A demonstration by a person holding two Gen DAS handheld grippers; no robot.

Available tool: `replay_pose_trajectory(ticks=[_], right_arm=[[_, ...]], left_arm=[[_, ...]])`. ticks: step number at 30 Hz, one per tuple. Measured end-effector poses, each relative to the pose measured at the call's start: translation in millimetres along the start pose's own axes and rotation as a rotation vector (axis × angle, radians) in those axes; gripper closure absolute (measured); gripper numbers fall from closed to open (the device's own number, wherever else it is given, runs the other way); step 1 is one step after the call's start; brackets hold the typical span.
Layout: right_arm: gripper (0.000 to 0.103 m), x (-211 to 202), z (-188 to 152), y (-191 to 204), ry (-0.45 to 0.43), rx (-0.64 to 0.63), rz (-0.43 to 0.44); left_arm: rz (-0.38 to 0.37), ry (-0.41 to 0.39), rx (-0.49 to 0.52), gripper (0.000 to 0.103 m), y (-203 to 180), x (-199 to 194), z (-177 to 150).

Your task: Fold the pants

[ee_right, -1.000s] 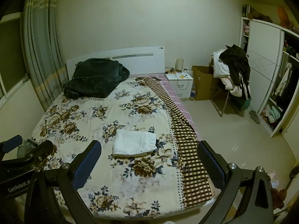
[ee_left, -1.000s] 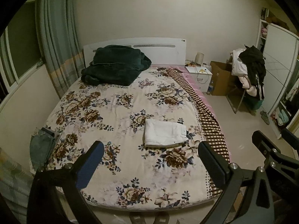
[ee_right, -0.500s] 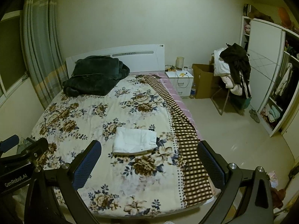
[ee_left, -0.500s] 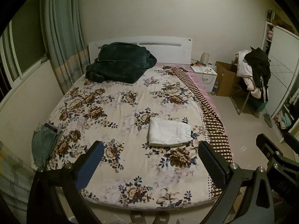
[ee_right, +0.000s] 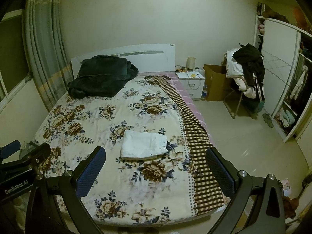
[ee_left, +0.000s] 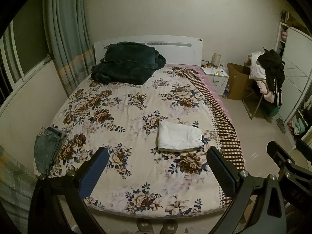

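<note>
White pants [ee_left: 178,137] lie folded into a neat rectangle on the floral bedspread [ee_left: 124,105], right of the bed's middle; they also show in the right wrist view [ee_right: 143,145]. My left gripper [ee_left: 157,159] is open and empty, held back above the foot of the bed, apart from the pants. My right gripper [ee_right: 156,159] is open and empty too, beside the left one. Folded blue jeans [ee_left: 47,148] hang at the bed's left edge.
A dark green blanket [ee_left: 126,65] is heaped by the white headboard [ee_left: 148,44]. A checked cloth [ee_left: 224,128] runs down the bed's right side. A nightstand [ee_left: 215,77], a cardboard box [ee_left: 237,83], a clothes-laden chair [ee_left: 267,78] and a wardrobe [ee_right: 280,74] stand right.
Both grippers have drawn back and tilted slightly, so the bed sits lower and farther in view. The pants have not moved. Both grippers stay open.
</note>
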State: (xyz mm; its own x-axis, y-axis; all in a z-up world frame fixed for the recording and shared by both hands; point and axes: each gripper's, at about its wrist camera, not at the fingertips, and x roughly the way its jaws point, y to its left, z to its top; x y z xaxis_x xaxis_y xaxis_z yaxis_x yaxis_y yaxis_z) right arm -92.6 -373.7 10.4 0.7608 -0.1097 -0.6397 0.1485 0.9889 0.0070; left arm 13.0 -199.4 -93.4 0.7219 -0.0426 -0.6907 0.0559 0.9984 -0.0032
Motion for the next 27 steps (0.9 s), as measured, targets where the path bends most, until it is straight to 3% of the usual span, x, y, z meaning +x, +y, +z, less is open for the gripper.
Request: replay_pose_trajectory(ticks=[27], right_arm=[[0.000, 12, 1, -5, 0.013, -0.006, 0.010]], left_arm=[[-0.001, 0.006, -0.004, 0.000, 2, -1, -5]])
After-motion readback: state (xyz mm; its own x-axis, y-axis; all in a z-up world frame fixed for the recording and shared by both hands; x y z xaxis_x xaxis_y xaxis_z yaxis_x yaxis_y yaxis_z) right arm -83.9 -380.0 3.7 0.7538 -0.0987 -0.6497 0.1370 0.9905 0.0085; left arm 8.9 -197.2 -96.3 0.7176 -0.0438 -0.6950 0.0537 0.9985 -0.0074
